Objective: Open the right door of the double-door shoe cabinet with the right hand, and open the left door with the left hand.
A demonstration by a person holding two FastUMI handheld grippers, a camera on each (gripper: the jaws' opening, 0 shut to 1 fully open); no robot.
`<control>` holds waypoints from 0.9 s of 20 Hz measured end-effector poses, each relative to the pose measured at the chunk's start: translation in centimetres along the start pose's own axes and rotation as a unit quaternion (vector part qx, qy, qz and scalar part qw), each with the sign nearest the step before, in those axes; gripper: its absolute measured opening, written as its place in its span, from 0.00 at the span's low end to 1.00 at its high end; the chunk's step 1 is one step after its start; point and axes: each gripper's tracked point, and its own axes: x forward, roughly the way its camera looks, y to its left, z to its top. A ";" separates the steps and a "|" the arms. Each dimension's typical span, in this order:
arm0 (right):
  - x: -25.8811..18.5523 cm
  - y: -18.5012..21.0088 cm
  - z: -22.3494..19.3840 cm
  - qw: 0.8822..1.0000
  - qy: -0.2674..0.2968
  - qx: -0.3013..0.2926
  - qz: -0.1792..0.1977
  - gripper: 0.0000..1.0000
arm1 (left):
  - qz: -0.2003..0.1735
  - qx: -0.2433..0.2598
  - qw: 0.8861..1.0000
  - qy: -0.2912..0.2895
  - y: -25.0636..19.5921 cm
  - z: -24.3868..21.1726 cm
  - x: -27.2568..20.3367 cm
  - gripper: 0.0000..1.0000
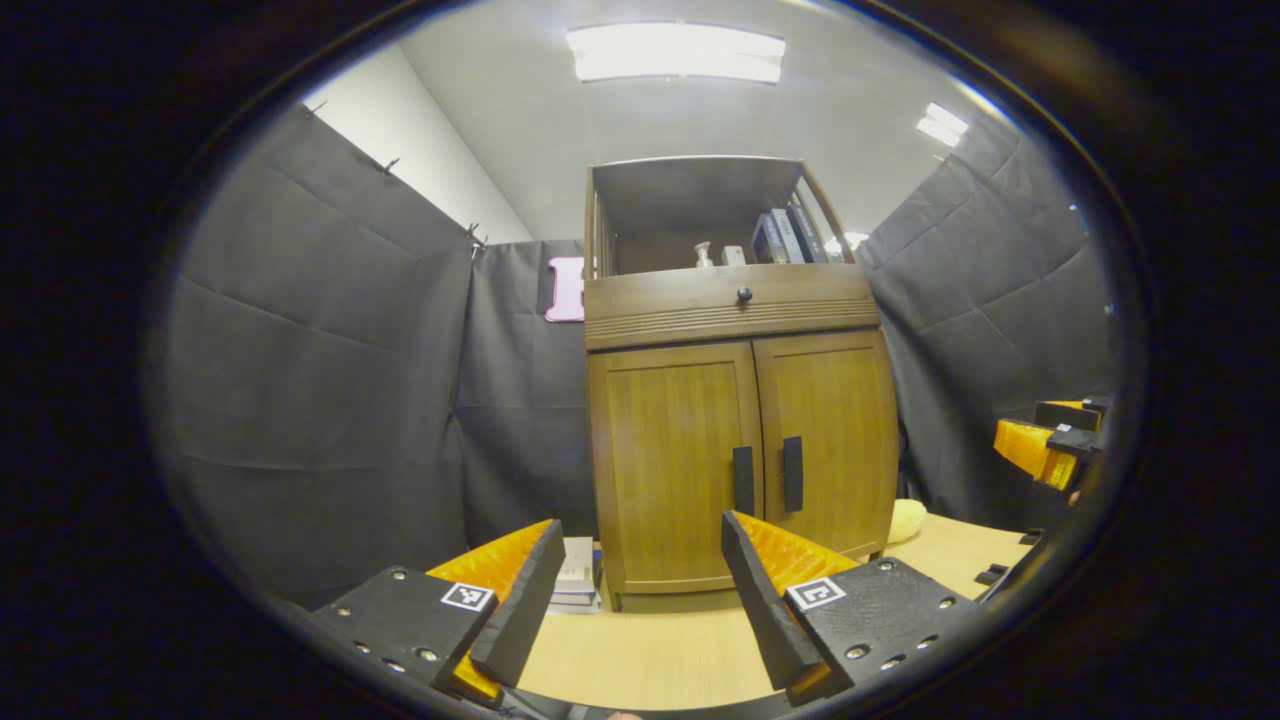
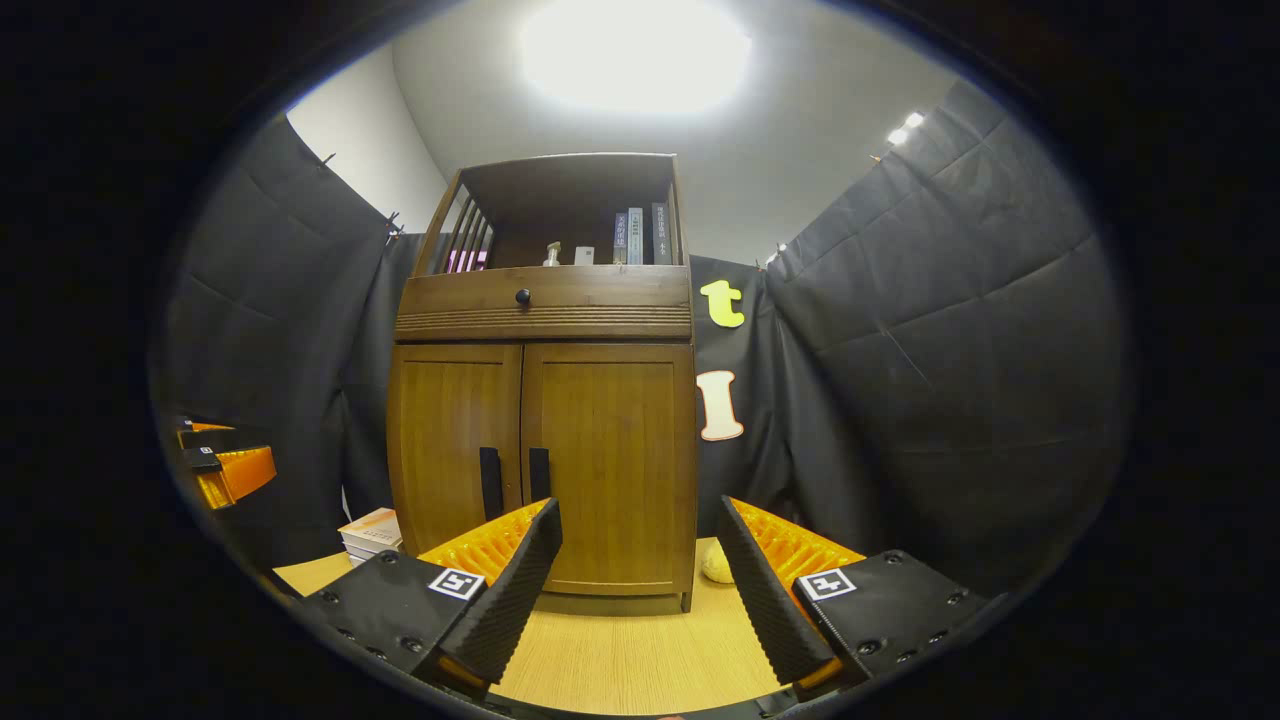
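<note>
**Both cabinet doors closed, grippers held back**

Seen from the left gripper view, going left to right: a stack of books on the table just left of the shoe cabinet. Left gripper low in front, fingers spread wide, nothing between them, well apart from the cabinet. Left door and right door both shut, their dark handles side by side at the centre seam. A drawer with a round knob above the doors, books on the open shelf at top. A pale yellow soft object by the cabinet's right foot. Right gripper at the far right edge, clear of the cabinet.

From the right gripper view: same gripper low in front, fingers likewise spread, empty.
</note>
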 end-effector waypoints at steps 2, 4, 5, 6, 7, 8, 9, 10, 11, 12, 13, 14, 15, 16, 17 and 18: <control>0.0 0.1 0.1 1.000 -0.001 0.004 0.000 0.98 | 0.001 0.003 1.000 0.000 0.2 0.3 -0.4 0.89; 0.1 -0.1 0.4 1.000 -0.007 0.000 -0.001 0.96 | 0.000 0.001 1.000 -0.001 0.5 0.6 -0.6 0.90; 0.0 -0.2 0.5 1.000 -0.011 -0.001 -0.003 0.96 | 0.000 0.001 1.000 -0.004 0.7 0.9 -0.7 0.90; 0.0 -0.2 0.7 1.000 -0.017 -0.002 -0.004 0.98 | 0.001 0.003 1.000 -0.006 0.9 0.9 -0.9 0.90; 0.1 -0.2 0.9 1.000 -0.021 -0.002 -0.005 0.98 | 0.002 0.004 1.000 -0.009 1.2 1.2 -1.0 0.90; 0.3 -0.2 1.0 1.000 -0.020 -0.003 -0.005 0.96 | 0.004 0.003 1.000 -0.010 1.4 1.0 -1.1 0.90; 0.7 -0.2 1.3 1.000 -0.018 -0.004 -0.004 0.98 | 0.004 0.000 1.000 -0.011 1.6 1.1 -1.2 0.90; 1.6 0.1 1.6 1.000 -0.016 -0.005 -0.004 0.98 | 0.004 -0.004 1.000 -0.010 1.6 0.9 -1.3 0.90; 3.0 0.6 1.7 1.000 -0.014 -0.006 -0.005 0.96 | 0.003 -0.007 1.000 -0.009 1.7 0.9 -1.2 0.89; 3.8 0.9 1.9 1.000 -0.011 -0.005 -0.005 0.98 | 0.004 -0.008 1.000 -0.007 1.8 0.7 -1.1 0.90; 4.4 1.1 2.0 1.000 -0.011 -0.005 -0.003 0.98 | 0.005 -0.007 1.000 -0.008 1.9 0.8 -1.0 0.90; 5.1 1.4 2.3 1.000 -0.015 -0.007 -0.002 0.98 | 0.006 -0.005 1.000 -0.010 1.8 1.0 -1.0 0.90; 5.8 1.8 2.5 1.000 -0.020 -0.008 0.000 0.98 | 0.010 -0.001 1.000 -0.014 1.9 1.0 -0.9 0.90; 6.7 2.2 2.7 1.000 -0.023 -0.009 0.003 0.96 | 0.015 0.003 1.000 -0.016 1.9 0.9 -0.8 0.90; 7.7 2.7 2.7 1.000 -0.024 -0.009 0.007 0.98 | 0.020 0.005 1.000 -0.013 2.1 0.8 -0.6 0.90; 8.7 3.3 2.8 1.000 -0.025 -0.007 0.012 0.98 | 0.027 0.006 1.000 -0.011 2.6 0.5 -0.4 0.90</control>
